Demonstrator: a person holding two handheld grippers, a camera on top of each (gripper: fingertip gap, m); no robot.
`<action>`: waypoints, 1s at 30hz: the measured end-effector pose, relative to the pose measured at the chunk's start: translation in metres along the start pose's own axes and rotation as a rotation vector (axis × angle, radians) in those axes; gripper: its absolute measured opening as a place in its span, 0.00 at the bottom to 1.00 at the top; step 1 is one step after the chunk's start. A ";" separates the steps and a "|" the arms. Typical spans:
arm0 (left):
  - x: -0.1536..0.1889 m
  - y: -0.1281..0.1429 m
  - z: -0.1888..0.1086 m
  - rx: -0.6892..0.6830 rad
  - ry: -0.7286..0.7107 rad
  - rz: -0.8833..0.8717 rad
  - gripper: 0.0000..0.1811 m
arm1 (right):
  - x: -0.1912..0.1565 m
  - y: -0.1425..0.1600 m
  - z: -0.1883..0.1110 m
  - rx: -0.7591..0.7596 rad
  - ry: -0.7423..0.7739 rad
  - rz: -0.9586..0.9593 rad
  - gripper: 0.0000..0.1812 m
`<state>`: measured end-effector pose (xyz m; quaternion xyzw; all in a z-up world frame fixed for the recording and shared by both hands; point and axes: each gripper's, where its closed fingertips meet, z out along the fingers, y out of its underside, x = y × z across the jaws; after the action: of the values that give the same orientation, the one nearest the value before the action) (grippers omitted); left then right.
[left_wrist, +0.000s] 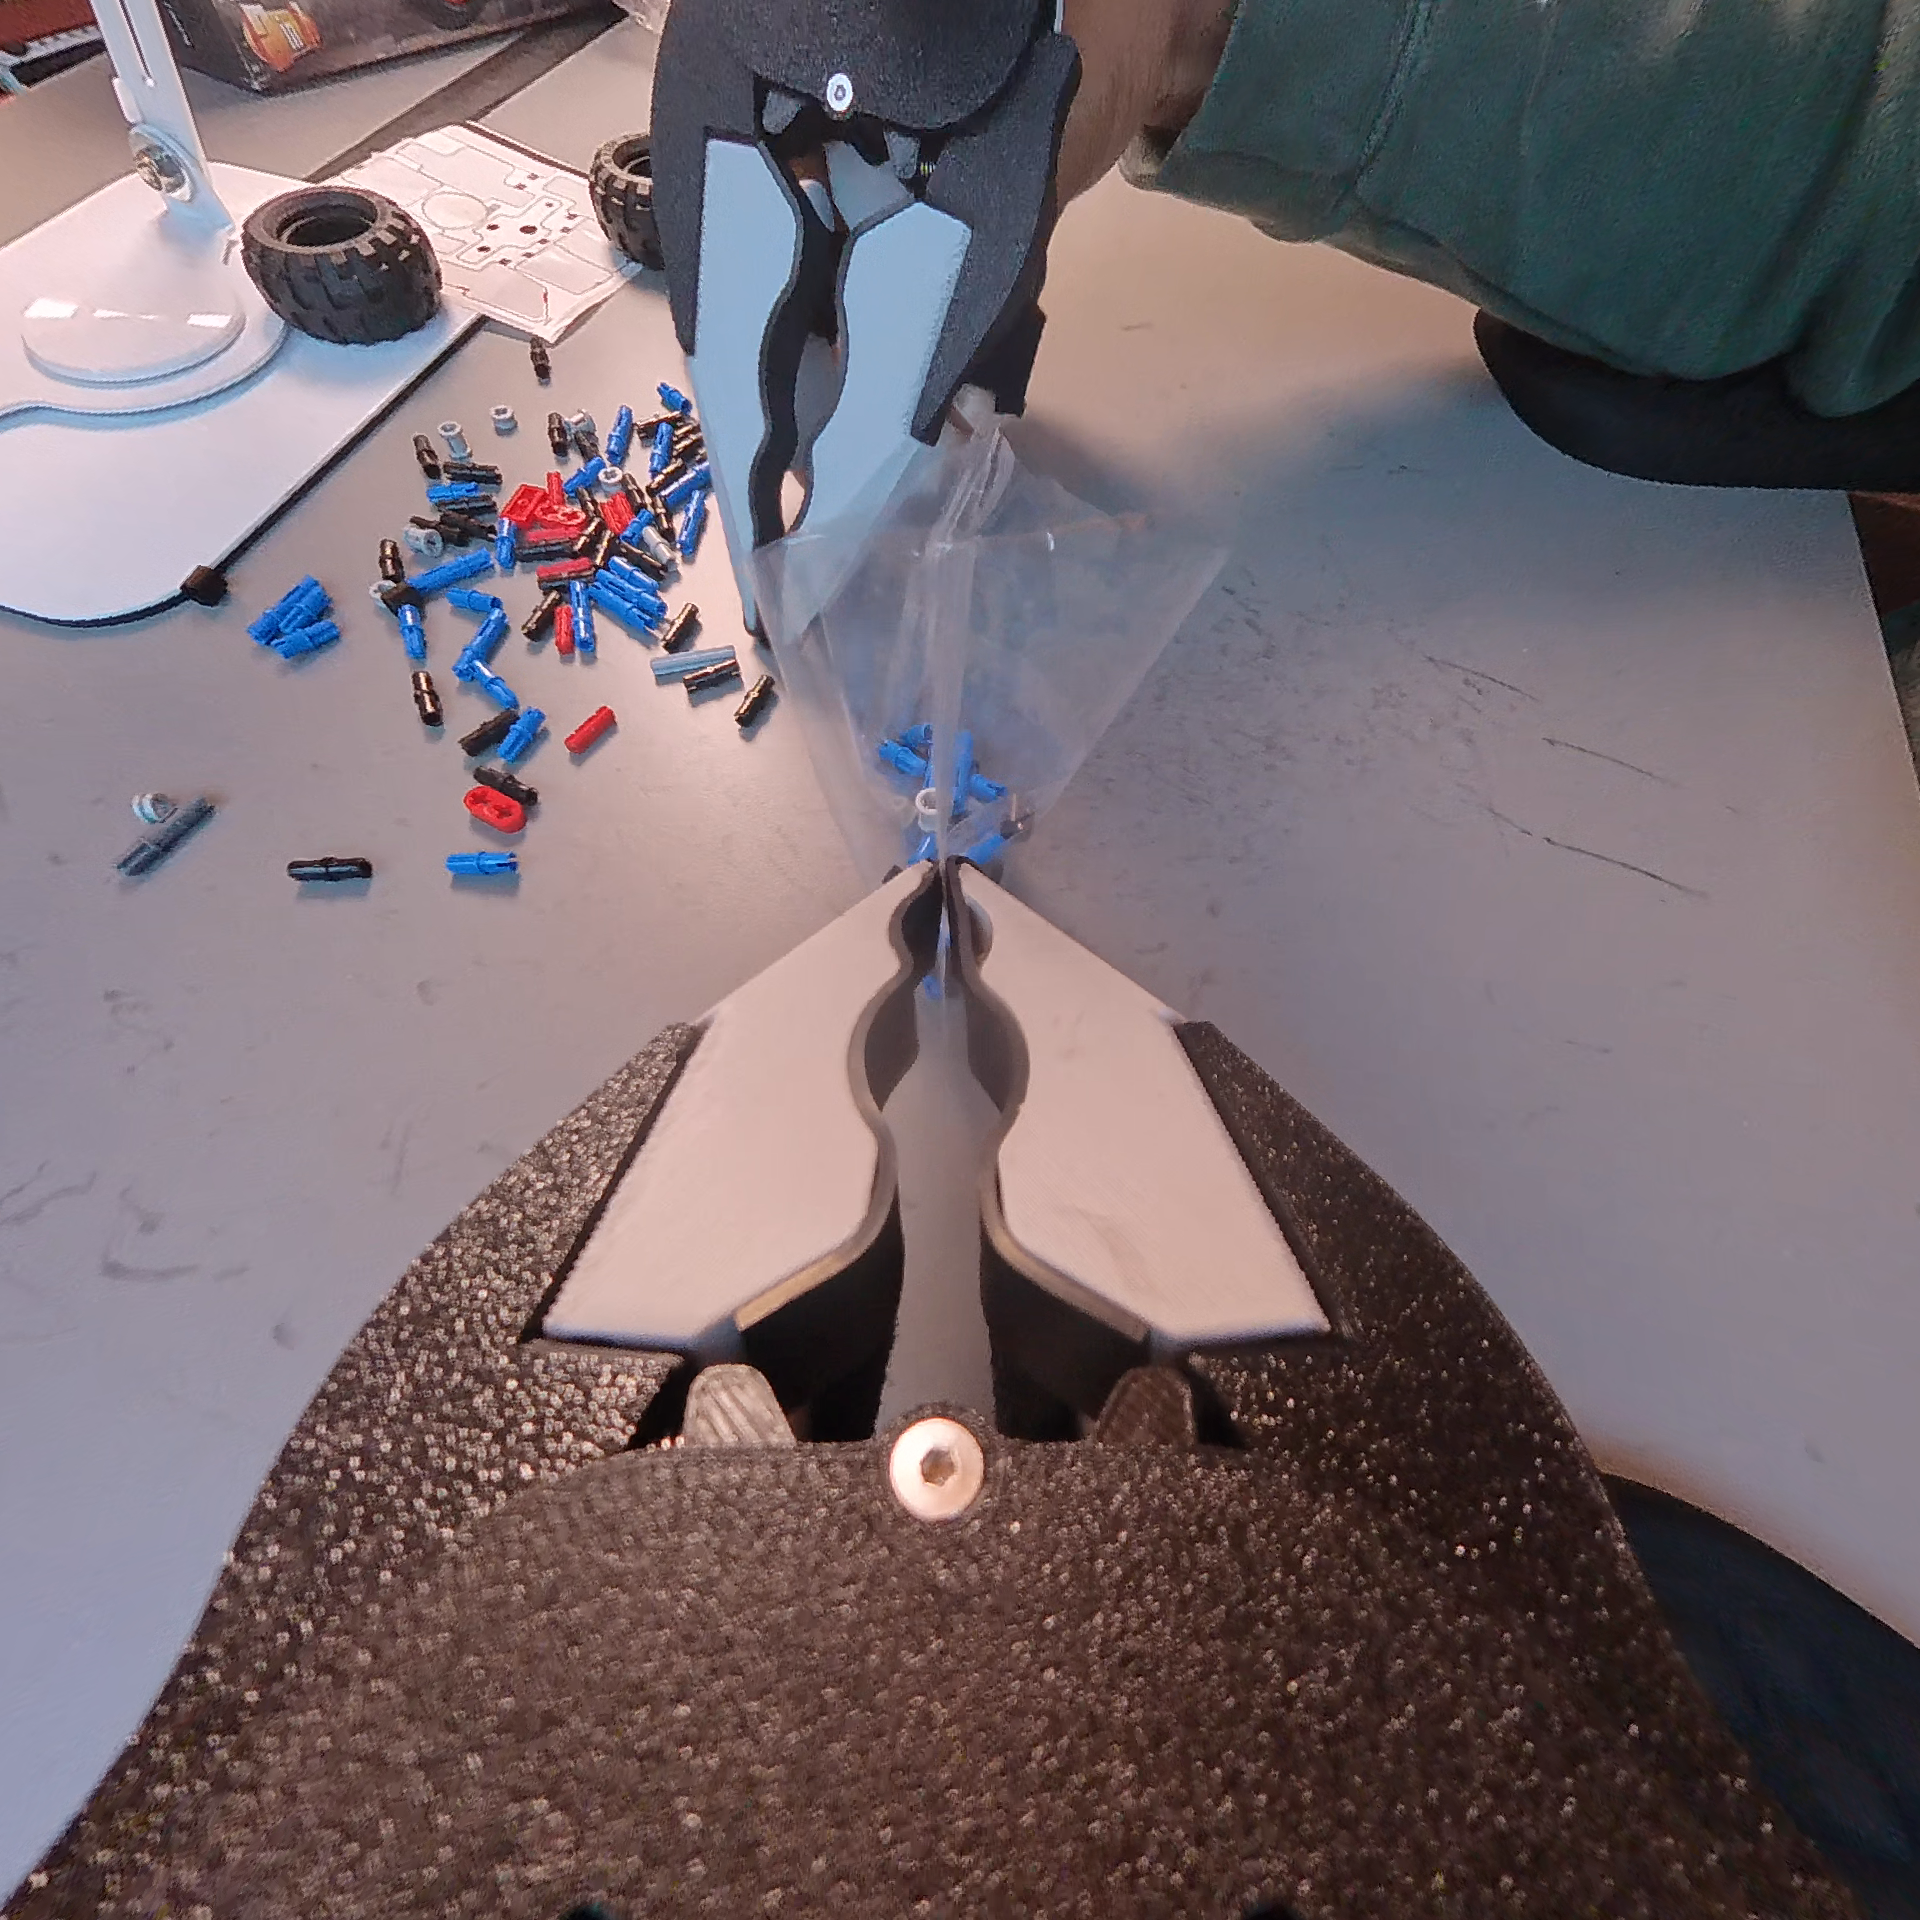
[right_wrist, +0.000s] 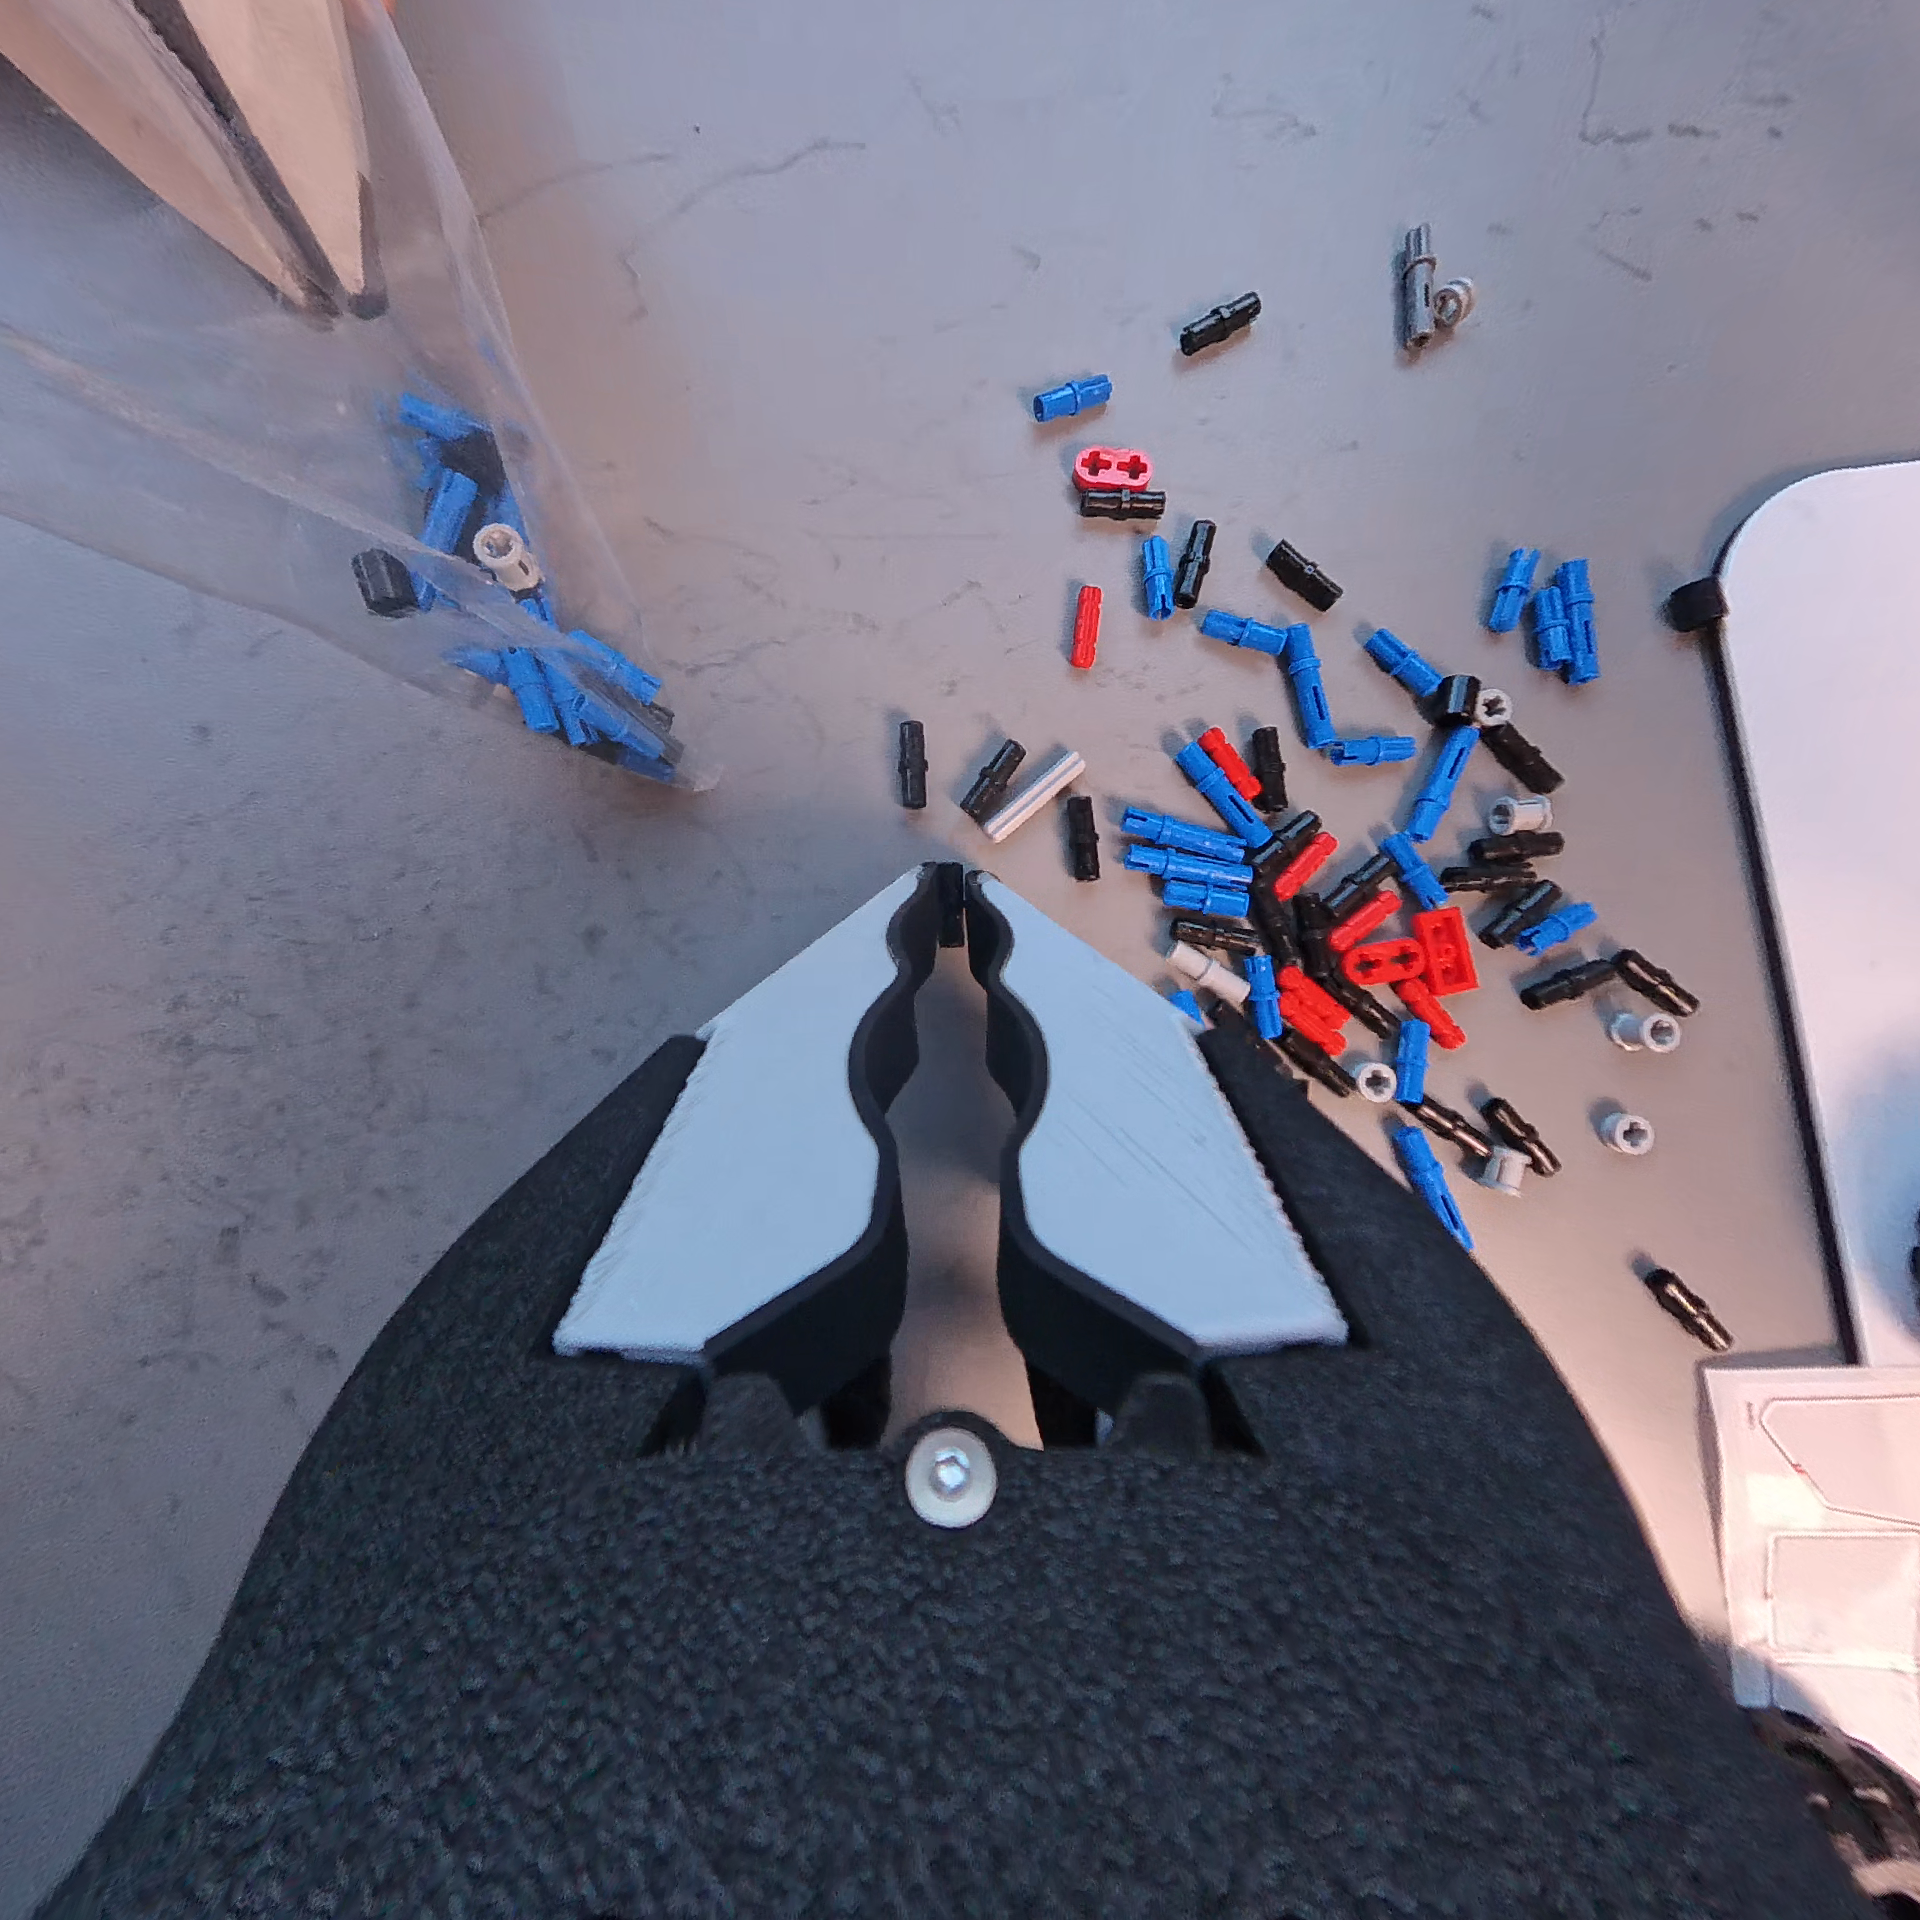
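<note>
Clear plastic bag (left_wrist: 966, 644) hangs over the middle of the desk (left_wrist: 1351, 935), its bottom corner pinched in the left claw (left_wrist: 943, 883), while the right claw (right_wrist: 951, 883), just beside it, grips a small black pin (right_wrist: 951, 906).

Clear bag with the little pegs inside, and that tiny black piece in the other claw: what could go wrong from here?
1. The left gripper pinches only a narrow bit of the clear bag. The slick film could slip free and spill the blue pins inside.
2. The right gripper holds the black pin at its very tips. It might pop out and get lost among the similar pieces in the loose pile.
</note>
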<state>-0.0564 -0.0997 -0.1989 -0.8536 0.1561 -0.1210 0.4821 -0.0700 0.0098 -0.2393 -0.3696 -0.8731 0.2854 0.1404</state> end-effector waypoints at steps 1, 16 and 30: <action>0.000 0.000 0.000 0.000 0.001 0.001 0.00 | -0.003 -0.006 -0.005 0.031 -0.003 -0.014 0.02; -0.001 0.000 0.000 0.005 0.001 -0.007 0.00 | -0.041 -0.101 -0.060 0.454 -0.104 -0.041 0.10; -0.005 0.002 -0.003 0.002 -0.012 -0.017 0.00 | -0.008 -0.018 0.015 0.067 0.000 -0.058 0.03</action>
<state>-0.0623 -0.1012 -0.1991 -0.8550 0.1460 -0.1202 0.4829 -0.0813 -0.0117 -0.2407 -0.3391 -0.8735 0.3101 0.1607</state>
